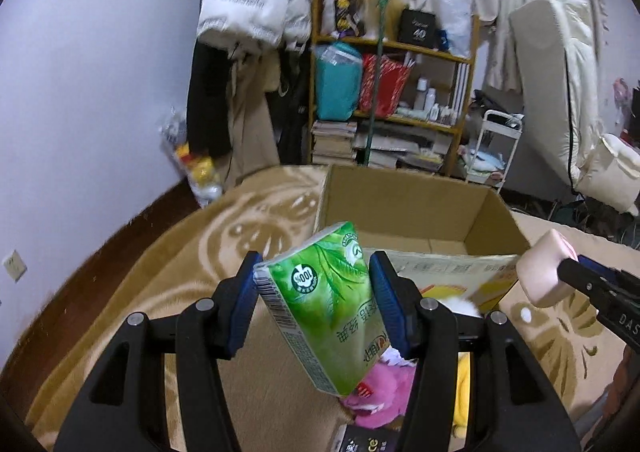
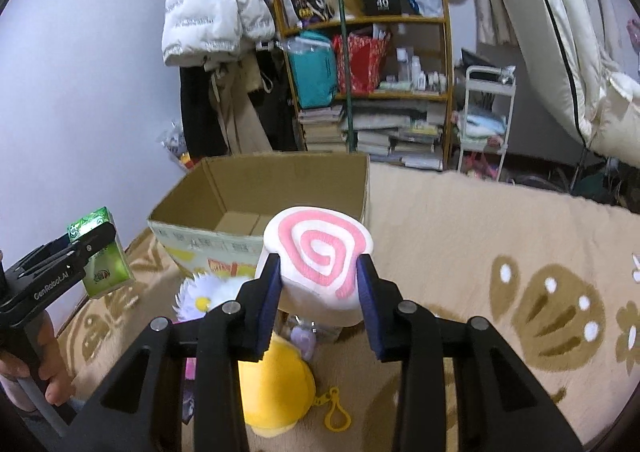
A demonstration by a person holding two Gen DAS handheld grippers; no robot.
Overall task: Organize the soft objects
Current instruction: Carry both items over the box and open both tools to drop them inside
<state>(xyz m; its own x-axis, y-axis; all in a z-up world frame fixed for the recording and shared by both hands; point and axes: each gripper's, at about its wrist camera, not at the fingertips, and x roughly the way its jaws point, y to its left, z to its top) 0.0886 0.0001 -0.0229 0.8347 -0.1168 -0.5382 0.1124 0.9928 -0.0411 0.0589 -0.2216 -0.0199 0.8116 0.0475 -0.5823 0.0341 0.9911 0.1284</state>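
both claws grip: left claw (image 1: 314, 284) green tissue pack (image 1: 332, 312), right claw (image 2: 319, 284) pink-swirl white plush (image 2: 318, 256)

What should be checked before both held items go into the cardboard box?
1. Left gripper clamps the green tissue pack: ok.
2. Right gripper clamps the pink swirl plush: ok.
3. Cardboard box open on top: ok.
4. Room inside the box: ok, visible floor bare.
5. Held items above the box opening: not ok, both short of it.
6. Yellow plush out of the way: ok.
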